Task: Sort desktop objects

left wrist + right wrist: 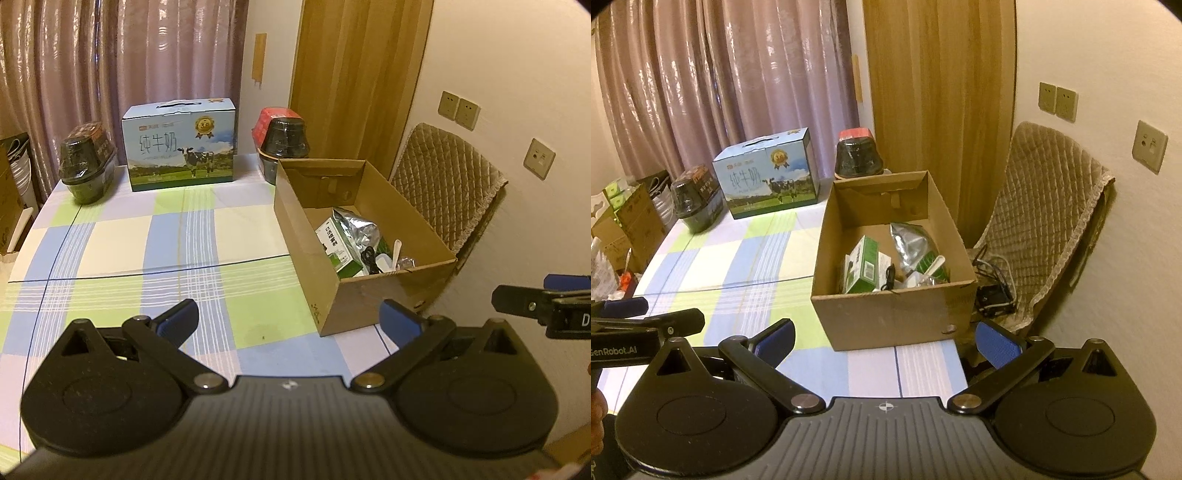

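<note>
An open cardboard box (369, 295) stands on the right side of the checked tablecloth (147, 236); it also shows in the right wrist view (886, 314). Inside lie a green carton (864, 266), a silver foil bag (910, 242), a black cable (889, 277) and a white spoon (934, 266). My left gripper (290, 319) is open and empty above the cloth, left of the box's near corner. My right gripper (886, 341) is open and empty just in front of the box. Its side shows in the left wrist view (543, 302).
A blue milk carton case (181, 144) stands at the table's far edge between two dark wrapped bowls (86, 170) (284, 142). A padded chair (1045, 221) stands right of the table by the wall. Cardboard boxes (628, 225) sit off the left edge.
</note>
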Tool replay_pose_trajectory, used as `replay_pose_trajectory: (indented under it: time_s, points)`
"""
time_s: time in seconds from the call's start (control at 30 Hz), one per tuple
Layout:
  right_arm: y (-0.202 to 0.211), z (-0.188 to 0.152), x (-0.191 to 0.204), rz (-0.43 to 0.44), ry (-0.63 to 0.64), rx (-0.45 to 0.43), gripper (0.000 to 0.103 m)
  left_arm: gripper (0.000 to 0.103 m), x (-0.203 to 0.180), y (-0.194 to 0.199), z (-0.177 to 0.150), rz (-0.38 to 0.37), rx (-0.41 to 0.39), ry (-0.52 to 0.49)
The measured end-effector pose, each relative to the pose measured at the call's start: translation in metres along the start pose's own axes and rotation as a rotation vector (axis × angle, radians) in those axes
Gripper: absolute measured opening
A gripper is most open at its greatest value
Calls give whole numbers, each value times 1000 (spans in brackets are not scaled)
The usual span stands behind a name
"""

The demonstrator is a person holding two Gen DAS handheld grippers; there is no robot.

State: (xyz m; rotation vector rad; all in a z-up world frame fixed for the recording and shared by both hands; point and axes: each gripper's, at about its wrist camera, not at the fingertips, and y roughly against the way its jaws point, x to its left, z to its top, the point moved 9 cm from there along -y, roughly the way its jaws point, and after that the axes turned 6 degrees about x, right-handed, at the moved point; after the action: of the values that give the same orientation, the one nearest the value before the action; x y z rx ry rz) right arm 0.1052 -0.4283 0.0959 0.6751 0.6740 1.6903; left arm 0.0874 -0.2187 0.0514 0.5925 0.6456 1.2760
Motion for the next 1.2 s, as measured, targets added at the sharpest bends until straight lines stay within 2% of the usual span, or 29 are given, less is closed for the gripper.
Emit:
replay_pose_trajectory:
  time_s: [1.2]
  points:
    - [-7, -6, -10, -4, -14, 16, 101, 102, -2, -14, -2, 4, 21, -1]
